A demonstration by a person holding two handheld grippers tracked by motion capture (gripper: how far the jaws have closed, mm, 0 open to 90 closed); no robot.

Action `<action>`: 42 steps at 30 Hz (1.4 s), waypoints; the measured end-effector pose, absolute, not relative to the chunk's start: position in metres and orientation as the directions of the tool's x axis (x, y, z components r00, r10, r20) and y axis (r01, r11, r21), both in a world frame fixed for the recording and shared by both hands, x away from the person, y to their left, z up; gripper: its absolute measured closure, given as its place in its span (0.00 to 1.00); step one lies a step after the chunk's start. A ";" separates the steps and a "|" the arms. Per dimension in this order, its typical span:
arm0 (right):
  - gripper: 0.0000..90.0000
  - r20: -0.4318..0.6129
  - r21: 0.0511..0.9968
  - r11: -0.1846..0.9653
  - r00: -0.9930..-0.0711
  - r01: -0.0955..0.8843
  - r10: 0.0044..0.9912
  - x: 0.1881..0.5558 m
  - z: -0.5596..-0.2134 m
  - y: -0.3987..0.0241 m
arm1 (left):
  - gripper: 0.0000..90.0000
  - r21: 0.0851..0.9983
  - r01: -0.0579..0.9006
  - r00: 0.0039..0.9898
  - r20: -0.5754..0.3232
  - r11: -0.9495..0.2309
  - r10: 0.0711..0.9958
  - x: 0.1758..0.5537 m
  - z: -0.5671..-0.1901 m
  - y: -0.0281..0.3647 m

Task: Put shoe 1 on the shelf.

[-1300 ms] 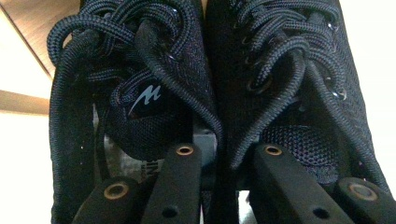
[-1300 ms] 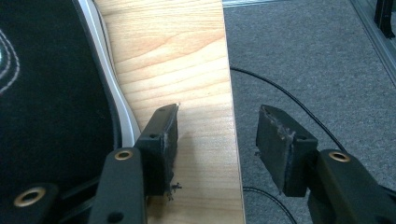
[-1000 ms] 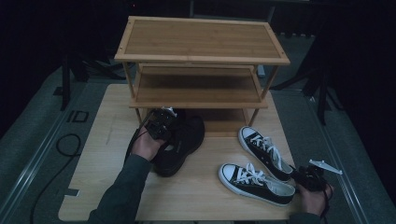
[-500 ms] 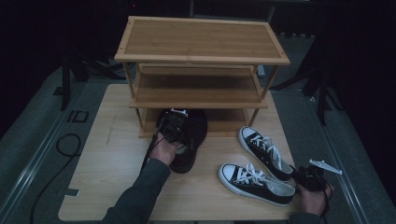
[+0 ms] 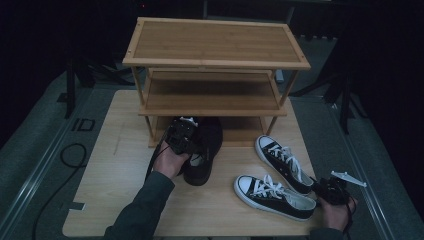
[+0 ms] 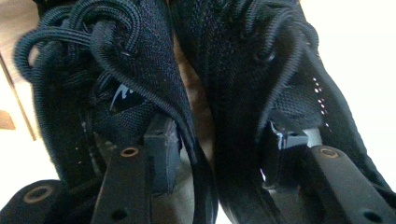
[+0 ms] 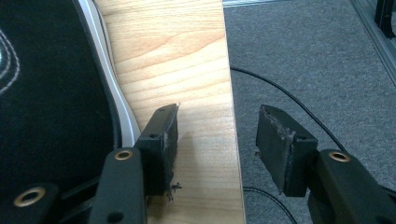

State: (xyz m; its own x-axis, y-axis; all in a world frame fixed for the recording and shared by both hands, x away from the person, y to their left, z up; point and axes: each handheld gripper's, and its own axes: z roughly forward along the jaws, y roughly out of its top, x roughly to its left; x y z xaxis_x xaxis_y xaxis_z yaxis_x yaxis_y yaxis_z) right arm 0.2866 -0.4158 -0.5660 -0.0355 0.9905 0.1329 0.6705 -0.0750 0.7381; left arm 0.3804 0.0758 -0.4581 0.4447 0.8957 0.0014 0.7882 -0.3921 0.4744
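Bamboo shelving (image 5: 215,47) stands at the twelve o'clock end of the wooden table (image 5: 100,200), three tiers high. We see our left gripper (image 5: 182,136) at the rack's foot, its hand at about seven o'clock from the lowest tier's opening. From the left gripper view, the jaws have just been opening, and they now stand apart inside the pair of black shoes (image 6: 219,84): each pad sits loosely within a shoe's collar, with both inner walls in the gap between them, unpinched. Seen from above, the black shoes lie with toes under the bottom shelf and heels out on the table. At four o'clock from them rest two black-and-white sneakers (image 5: 275,192), side by side. Our right gripper (image 5: 334,191) waits at the sneakers' three o'clock, jaws spread wide over the table edge, gripping nothing.
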 end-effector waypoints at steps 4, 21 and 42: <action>0.53 0.133 0.738 -0.075 -0.035 0.671 0.990 0.287 -0.566 -0.416 | 0.58 0.499 0.770 0.454 0.009 -0.397 0.891 0.374 -0.450 0.079; 0.53 0.133 0.737 -0.076 -0.035 0.671 0.990 0.287 -0.566 -0.416 | 0.66 0.556 0.714 0.508 0.005 -0.424 0.862 0.354 -0.430 0.094; 0.53 0.135 0.737 -0.079 -0.033 0.672 0.990 0.287 -0.566 -0.416 | 0.70 0.560 0.668 0.610 -0.036 -0.489 0.792 0.320 -0.428 0.109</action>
